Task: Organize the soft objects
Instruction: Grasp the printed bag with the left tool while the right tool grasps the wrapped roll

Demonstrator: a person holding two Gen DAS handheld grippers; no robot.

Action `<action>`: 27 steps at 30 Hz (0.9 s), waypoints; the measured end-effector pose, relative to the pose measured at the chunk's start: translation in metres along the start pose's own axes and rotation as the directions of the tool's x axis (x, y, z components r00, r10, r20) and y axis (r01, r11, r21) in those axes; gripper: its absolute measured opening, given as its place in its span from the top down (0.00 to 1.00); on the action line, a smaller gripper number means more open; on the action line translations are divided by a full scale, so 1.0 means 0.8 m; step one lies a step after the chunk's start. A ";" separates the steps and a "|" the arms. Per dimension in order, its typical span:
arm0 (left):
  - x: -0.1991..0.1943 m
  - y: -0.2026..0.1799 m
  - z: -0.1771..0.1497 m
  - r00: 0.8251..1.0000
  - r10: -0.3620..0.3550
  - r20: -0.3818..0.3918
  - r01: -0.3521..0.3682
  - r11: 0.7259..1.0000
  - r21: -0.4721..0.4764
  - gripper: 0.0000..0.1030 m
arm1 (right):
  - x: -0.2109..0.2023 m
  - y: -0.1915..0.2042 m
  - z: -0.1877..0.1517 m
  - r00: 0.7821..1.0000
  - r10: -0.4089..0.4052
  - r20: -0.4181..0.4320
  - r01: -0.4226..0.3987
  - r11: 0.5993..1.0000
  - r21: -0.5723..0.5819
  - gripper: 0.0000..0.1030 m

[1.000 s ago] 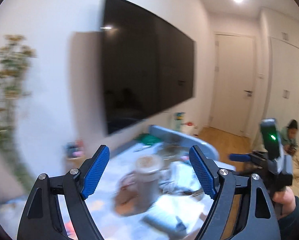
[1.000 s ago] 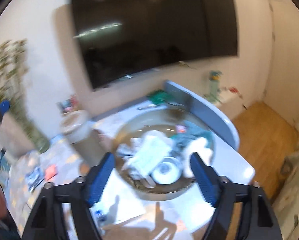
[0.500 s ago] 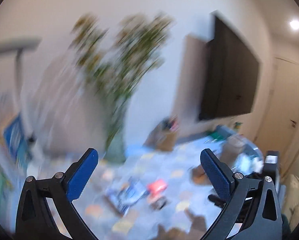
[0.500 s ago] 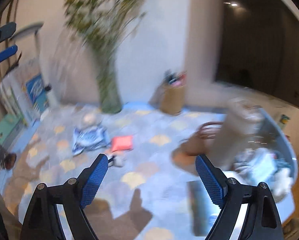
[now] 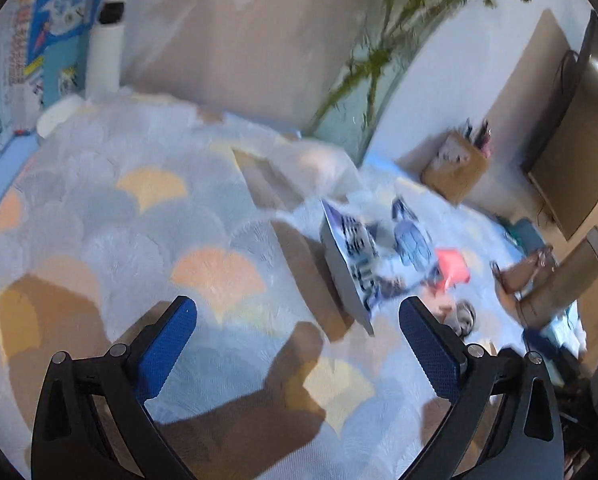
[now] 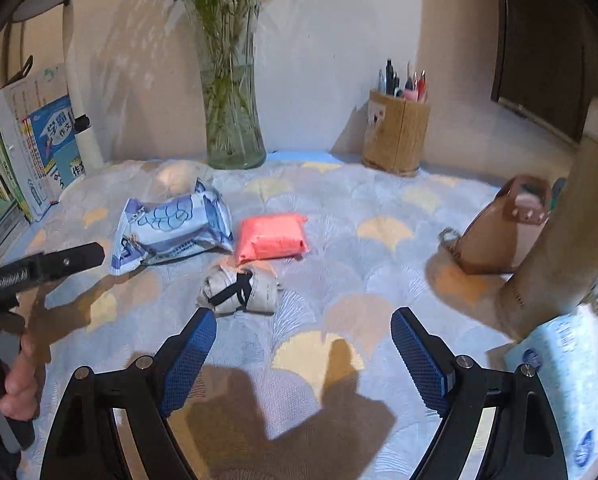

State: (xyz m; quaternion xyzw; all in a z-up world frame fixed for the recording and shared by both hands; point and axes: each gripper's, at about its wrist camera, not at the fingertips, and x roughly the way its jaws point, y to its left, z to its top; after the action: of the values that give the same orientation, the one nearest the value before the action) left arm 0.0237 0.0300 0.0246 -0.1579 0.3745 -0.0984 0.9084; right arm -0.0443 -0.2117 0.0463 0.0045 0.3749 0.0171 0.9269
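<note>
Just ahead of the right claw (image 6: 303,344), spread wide and carrying nothing, the rolled cloth bundle (image 6: 239,290) is lying within reach; the left claw (image 5: 299,344) is likewise hovering released.

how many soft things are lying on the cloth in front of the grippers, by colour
Blue and white: 1, the soft pack
Pink: 1, the pink pouch
Grey with a black band: 1, the rolled bundle
Total: 3
</note>
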 end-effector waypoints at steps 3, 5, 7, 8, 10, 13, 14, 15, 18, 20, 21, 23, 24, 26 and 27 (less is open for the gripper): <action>0.002 0.002 -0.001 1.000 -0.005 -0.016 0.004 1.000 -0.008 0.02 | 0.008 0.000 0.000 1.000 -0.013 -0.019 0.013 1.000 0.010 0.14; 0.001 0.001 -0.002 1.000 -0.003 -0.016 0.003 1.000 -0.002 0.02 | 0.007 0.001 0.000 1.000 -0.007 -0.021 0.007 1.000 0.005 0.14; 0.002 0.001 -0.003 1.000 -0.010 -0.026 0.010 1.000 -0.001 0.01 | 0.007 0.002 0.000 1.000 -0.012 -0.028 0.012 1.000 -0.002 0.14; 0.006 0.004 -0.002 0.999 -0.012 -0.033 0.012 1.000 -0.004 0.01 | 0.009 0.003 0.000 0.999 -0.012 -0.035 0.012 1.000 -0.004 0.14; 0.007 0.005 -0.002 0.999 -0.018 -0.043 0.017 1.000 -0.009 0.01 | 0.010 0.002 -0.001 0.999 -0.009 -0.044 0.009 1.000 -0.004 0.14; 0.009 0.004 -0.001 0.999 -0.004 -0.041 0.003 1.000 -0.010 0.01 | 0.004 0.003 -0.001 0.999 -0.031 -0.021 0.031 1.000 0.001 0.14; 0.008 0.003 -0.002 0.999 0.009 -0.037 -0.009 1.000 -0.005 0.01 | 0.003 0.003 -0.001 0.999 -0.033 -0.019 0.033 0.999 0.000 0.14; 0.007 0.001 -0.002 0.999 0.023 -0.034 -0.023 1.000 0.003 0.01 | 0.006 0.003 0.000 0.999 -0.030 -0.037 0.030 1.000 -0.001 0.14; 0.007 -0.006 -0.001 0.997 0.062 -0.044 -0.060 0.997 0.041 0.01 | 0.012 0.002 0.001 0.993 -0.005 -0.118 0.005 1.000 0.001 0.14; 0.004 -0.011 0.003 0.997 0.063 -0.052 -0.060 0.996 0.064 0.02 | 0.002 0.005 0.004 0.992 0.041 -0.121 -0.042 0.999 -0.005 0.14; -0.001 -0.015 0.008 0.997 0.051 -0.049 -0.047 0.996 0.081 0.01 | -0.006 0.008 0.008 0.992 0.056 -0.115 -0.060 0.998 -0.027 0.14; -0.011 -0.027 0.022 0.999 0.012 -0.046 -0.006 0.993 0.118 0.01 | -0.010 0.019 0.023 0.991 0.049 -0.126 -0.063 0.992 -0.113 0.14; -0.013 -0.035 0.029 0.999 -0.008 -0.052 0.016 0.990 0.143 0.01 | -0.006 0.022 0.028 0.990 0.045 -0.136 -0.065 0.987 -0.146 0.14; -0.010 -0.059 0.043 0.995 -0.015 -0.103 0.038 0.972 0.230 0.01 | 0.011 0.024 0.038 0.983 0.075 -0.166 -0.107 0.975 -0.192 0.14; -0.007 -0.074 0.049 0.993 0.007 -0.114 0.027 0.956 0.293 0.01 | 0.021 0.023 0.041 0.981 0.095 -0.170 -0.130 0.970 -0.203 0.14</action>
State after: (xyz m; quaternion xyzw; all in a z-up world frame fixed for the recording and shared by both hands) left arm 0.0442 -0.0148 0.0761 -0.0173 0.4063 -0.1662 0.8983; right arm -0.0103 -0.1926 0.0583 -0.0751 0.4429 0.1101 0.8866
